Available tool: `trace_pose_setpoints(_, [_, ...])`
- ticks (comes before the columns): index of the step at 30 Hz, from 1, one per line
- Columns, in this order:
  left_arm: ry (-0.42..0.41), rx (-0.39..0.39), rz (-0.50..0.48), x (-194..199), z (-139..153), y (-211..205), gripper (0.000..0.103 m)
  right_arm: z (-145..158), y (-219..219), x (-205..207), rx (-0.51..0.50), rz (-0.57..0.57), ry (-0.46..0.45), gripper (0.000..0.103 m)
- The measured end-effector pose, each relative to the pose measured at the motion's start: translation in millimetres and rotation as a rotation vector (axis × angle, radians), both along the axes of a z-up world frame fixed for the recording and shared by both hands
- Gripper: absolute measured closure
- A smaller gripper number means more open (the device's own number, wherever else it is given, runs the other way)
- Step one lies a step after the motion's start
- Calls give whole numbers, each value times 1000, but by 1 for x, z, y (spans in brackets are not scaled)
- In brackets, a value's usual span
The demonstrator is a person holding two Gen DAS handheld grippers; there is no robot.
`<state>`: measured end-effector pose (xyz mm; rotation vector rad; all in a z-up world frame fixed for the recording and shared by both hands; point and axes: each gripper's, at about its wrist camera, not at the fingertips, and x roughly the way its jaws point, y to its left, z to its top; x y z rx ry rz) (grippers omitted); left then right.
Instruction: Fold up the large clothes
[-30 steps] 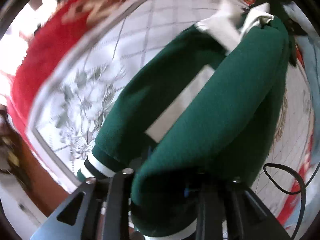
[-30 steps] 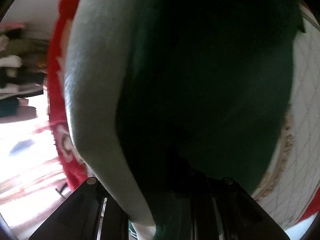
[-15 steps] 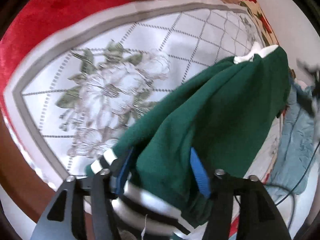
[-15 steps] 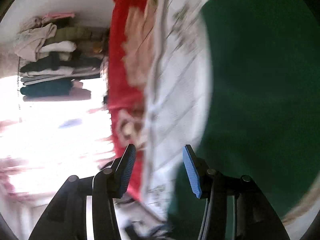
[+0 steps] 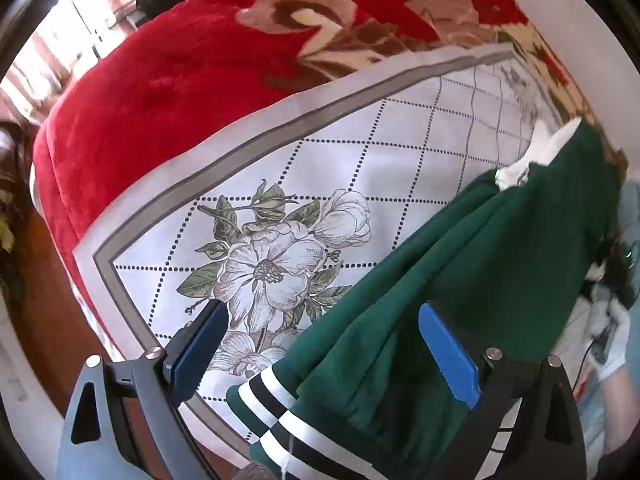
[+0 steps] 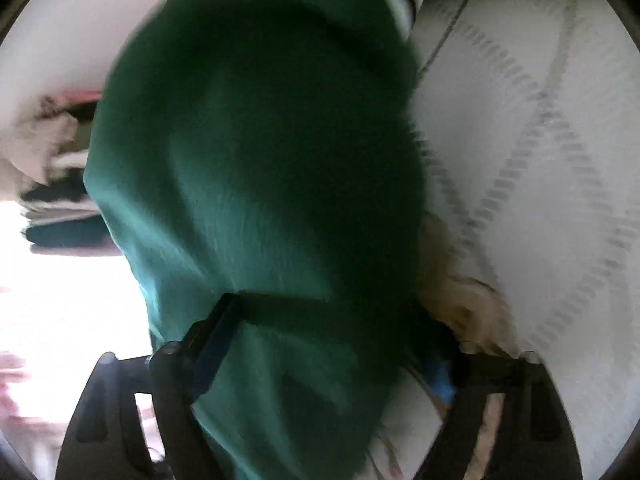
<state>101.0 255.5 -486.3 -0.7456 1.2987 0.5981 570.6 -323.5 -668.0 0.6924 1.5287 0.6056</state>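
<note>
Your left gripper (image 5: 320, 344) jaws just spread, released, green knit sweater w/ striped cuff (image 5: 460, 280) lying on the floral white bedspread (image 5: 360, 152). Right gripper (image 6: 324, 344) just widened too, straddling sweater fabric, not pinching.

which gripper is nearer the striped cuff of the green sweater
Left. The left gripper hangs open right over the striped cuff; the right gripper straddles the sweater's plain green body, far from that cuff.

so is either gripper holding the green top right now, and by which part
Neither. Both sets of jaws have just been opening: the left gripper stands wide over the green top, the right gripper straddles it unpinched.
</note>
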Motion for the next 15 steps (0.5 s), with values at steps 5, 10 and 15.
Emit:
trace_pose_setpoints(5, [35, 101, -95, 19, 14, -28, 6, 6, -9, -14, 46, -98, -18, 85])
trace_pose_setpoints(10, [19, 114, -155, 40, 24, -54, 6, 35, -59, -63, -29, -303, -4, 87])
trace_pose_setpoints(15, [0, 98, -187, 53, 27, -74, 6, 57, -152, -147, -82, -576, 69, 87])
